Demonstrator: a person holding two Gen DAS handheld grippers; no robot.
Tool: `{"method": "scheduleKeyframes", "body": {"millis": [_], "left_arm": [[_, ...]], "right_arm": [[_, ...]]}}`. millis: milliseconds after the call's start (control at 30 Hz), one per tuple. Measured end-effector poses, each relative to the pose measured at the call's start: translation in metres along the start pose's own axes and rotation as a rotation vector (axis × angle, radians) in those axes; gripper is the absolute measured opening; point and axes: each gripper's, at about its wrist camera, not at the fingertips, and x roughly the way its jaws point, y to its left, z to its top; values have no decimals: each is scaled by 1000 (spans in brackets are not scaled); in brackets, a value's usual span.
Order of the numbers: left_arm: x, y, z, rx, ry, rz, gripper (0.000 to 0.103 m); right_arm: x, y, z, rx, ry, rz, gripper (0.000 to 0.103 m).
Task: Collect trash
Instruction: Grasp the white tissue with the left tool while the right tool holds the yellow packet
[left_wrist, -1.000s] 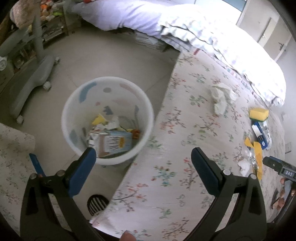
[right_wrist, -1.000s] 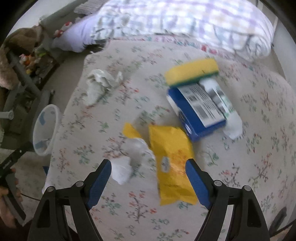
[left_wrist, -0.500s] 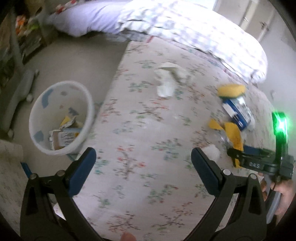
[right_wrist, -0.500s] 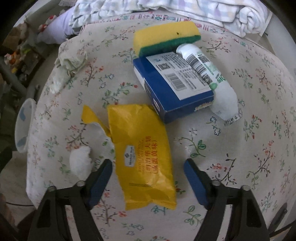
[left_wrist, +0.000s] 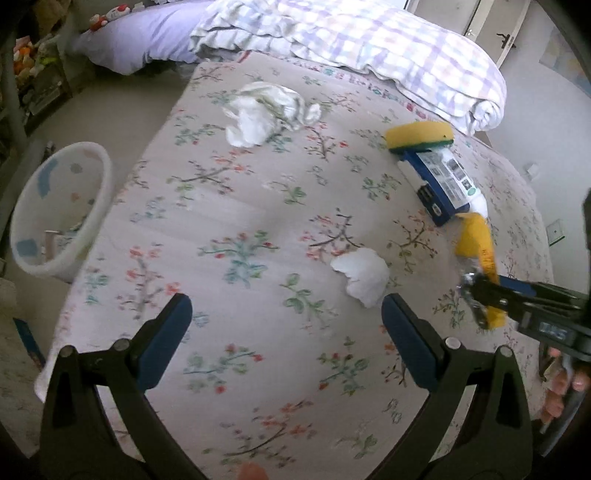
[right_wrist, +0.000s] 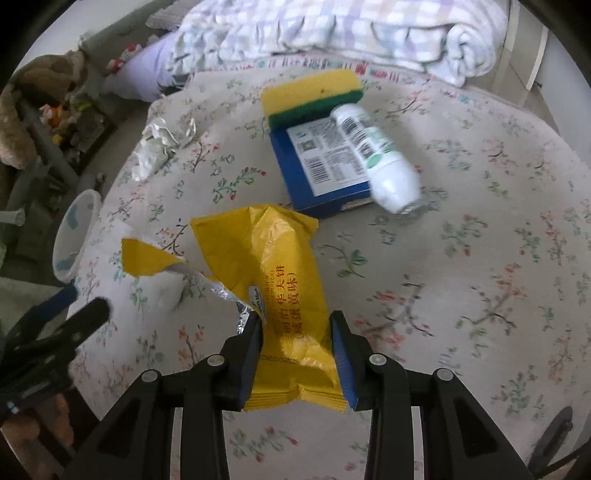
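Observation:
A yellow snack wrapper lies on the flowered bedspread. My right gripper is closing on its near end, and both blue pads touch the wrapper's sides. The left wrist view shows that gripper at the right with the wrapper in it. My left gripper hangs open above the bedspread with nothing between its fingers. A crumpled white tissue lies just beyond its right finger. A white waste bin stands on the floor left of the bed.
Farther up the bed lie a larger crumpled tissue, a yellow-green sponge, a blue box and a white bottle. A torn yellow scrap sits beside the wrapper. A folded checked quilt lies at the bed's head.
My left gripper swung from over the bin to over the bed, toward the white tissue. My right gripper moved down onto the yellow wrapper and its jaws narrowed around it.

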Motion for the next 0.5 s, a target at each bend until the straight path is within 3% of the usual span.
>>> {"method": "scheduleKeyframes", "body": {"millis": [167, 367, 500], "left_arm": [[13, -17, -4, 27, -46, -11, 100], [19, -30, -5, 60, -100, -58, 74], [24, -31, -4, 50, -87, -127, 60]], "right_arm": [[-21, -12, -4, 19, -39, 22, 37], [-24, -20, 1, 44, -59, 7, 38], [-21, -16, 0, 45, -55, 4, 38]]}}
